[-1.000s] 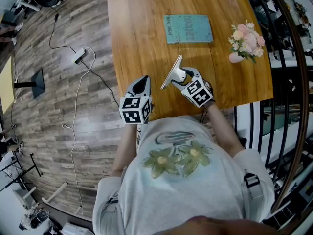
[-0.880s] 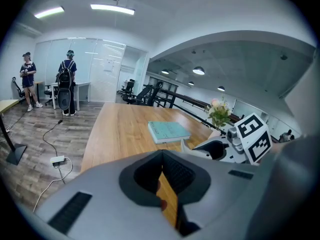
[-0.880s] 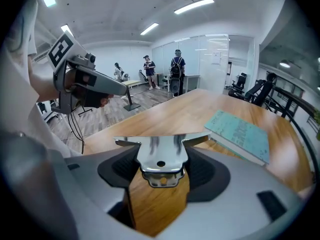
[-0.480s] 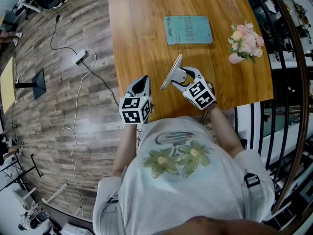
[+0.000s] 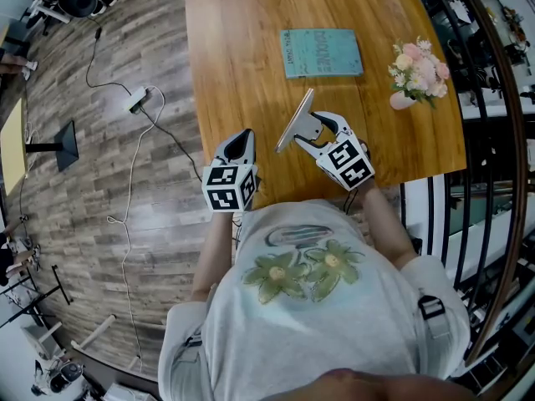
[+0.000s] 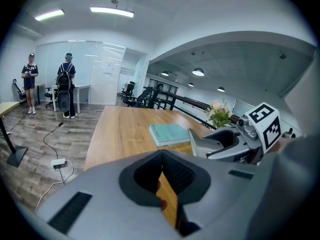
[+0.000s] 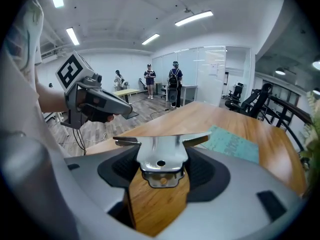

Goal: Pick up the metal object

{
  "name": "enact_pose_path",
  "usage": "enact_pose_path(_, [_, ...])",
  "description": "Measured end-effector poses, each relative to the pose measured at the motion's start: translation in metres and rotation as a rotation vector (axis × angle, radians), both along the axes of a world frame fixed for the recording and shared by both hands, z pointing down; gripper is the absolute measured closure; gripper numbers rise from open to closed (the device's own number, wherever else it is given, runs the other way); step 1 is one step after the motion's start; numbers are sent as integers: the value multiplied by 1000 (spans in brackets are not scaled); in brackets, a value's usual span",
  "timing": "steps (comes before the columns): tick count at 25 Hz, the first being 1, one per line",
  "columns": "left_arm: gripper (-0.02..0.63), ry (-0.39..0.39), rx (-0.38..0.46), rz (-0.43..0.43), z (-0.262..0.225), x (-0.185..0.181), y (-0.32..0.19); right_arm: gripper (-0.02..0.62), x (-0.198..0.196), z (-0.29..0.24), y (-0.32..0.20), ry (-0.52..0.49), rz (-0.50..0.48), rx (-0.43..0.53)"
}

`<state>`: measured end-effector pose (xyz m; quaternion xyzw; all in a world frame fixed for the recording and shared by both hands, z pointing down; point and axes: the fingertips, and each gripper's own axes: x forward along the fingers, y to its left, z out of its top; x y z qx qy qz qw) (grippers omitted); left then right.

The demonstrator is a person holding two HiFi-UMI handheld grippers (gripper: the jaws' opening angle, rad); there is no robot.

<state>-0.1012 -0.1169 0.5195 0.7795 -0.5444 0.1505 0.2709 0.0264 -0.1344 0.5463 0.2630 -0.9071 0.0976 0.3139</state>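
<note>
The right gripper (image 5: 311, 134) is pinching the metal object (image 5: 294, 121), a shiny flat-topped bracket, above the near part of the table (image 5: 242, 57). The teal book (image 5: 322, 51) is lying at 12 o'clock from it. The left gripper (image 5: 242, 140), at 9 o'clock, is idling with its jaws pressed together, empty. The lifting stage seems to be under way; the next move calls for raising the object steadily without loosening the pinch.

polished shiny metal object (image 7: 159, 145), matt grey plastic shells on left gripper (image 6: 162, 164) and right gripper (image 7: 160, 160), smooth varnished wood table (image 5: 242, 48), matt teal book (image 5: 322, 51) cover
</note>
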Motion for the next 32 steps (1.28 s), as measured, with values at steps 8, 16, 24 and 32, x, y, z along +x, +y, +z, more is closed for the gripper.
enact_pose_path(8, [591,1,6,1,-2,0,-1,307,-4,-22,-2,-55,3,32])
enact_pose_path(16, [591,3,14,-1,-3,0,-1,307,-7,-37,-2,-85,7,51])
enact_pose_path(24, [591,4,19,-2,-4,0,-1,307,-7,-47,-2,-96,-1,79])
enact_pose_path(32, [591,4,23,2,-6,3,-1,307,-9,-60,-1,-119,-6,104])
